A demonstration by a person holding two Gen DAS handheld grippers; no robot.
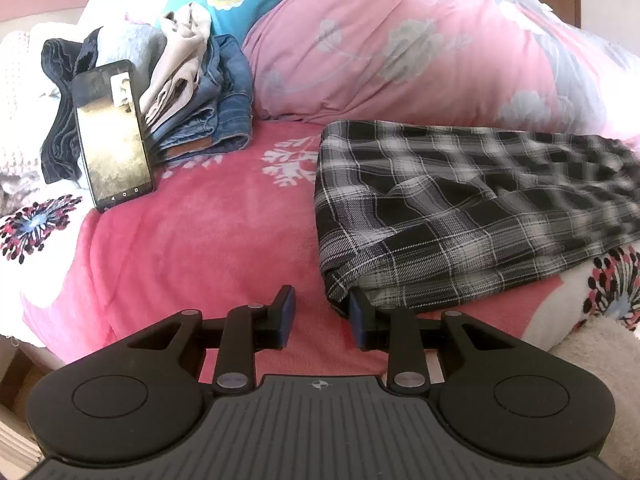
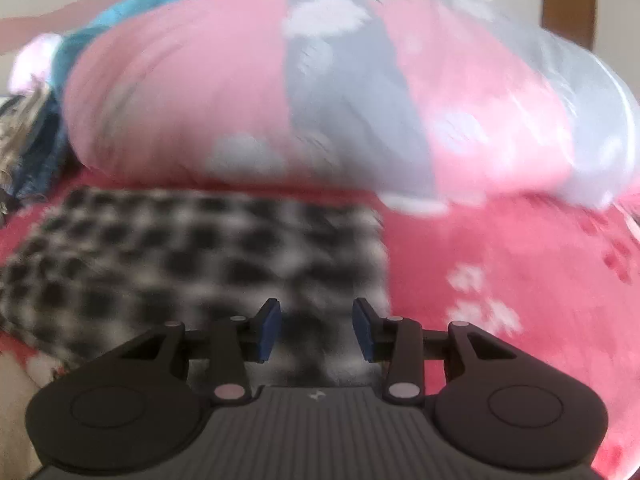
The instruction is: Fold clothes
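A black-and-white plaid garment (image 1: 460, 216) lies folded on the pink bed blanket (image 1: 200, 240), right of centre in the left wrist view. My left gripper (image 1: 322, 318) is open, with its right finger touching the garment's near left corner. In the blurred right wrist view the plaid garment (image 2: 192, 264) lies left of centre. My right gripper (image 2: 316, 328) is open and empty, just above its near right edge.
A stack of folded jeans and clothes (image 1: 192, 100) stands at the back left, with a phone (image 1: 112, 136) propped against it. A big pink floral duvet (image 1: 400, 48) is piled along the back. It also fills the back of the right wrist view (image 2: 320, 92).
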